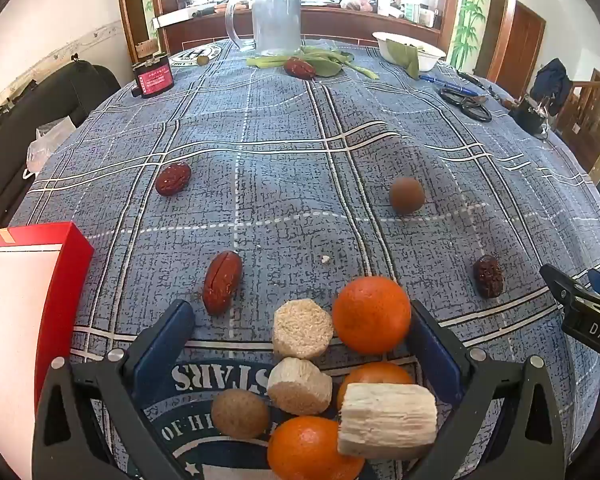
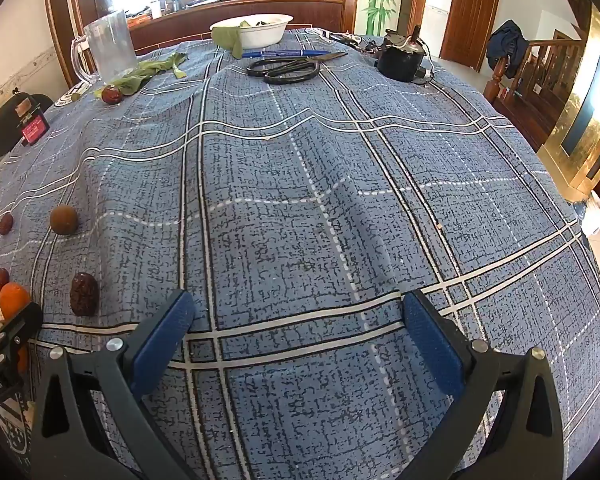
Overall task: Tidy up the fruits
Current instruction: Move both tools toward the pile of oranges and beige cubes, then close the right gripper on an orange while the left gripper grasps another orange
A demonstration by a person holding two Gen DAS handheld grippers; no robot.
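Blue plaid tablecloth covered the table in a wood-trimmed room. Left gripper, spread wide, framed clustered oranges; right gripper, equally wide, held nothing above bare cloth.

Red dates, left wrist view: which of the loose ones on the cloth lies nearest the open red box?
The smooth, split red date, just right of the red box. The other dates lie farther off.

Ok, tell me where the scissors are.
The scissors lie at the far end of the table in the right wrist view, just behind the blue pen, in front of the white bowl and left of the black motor.
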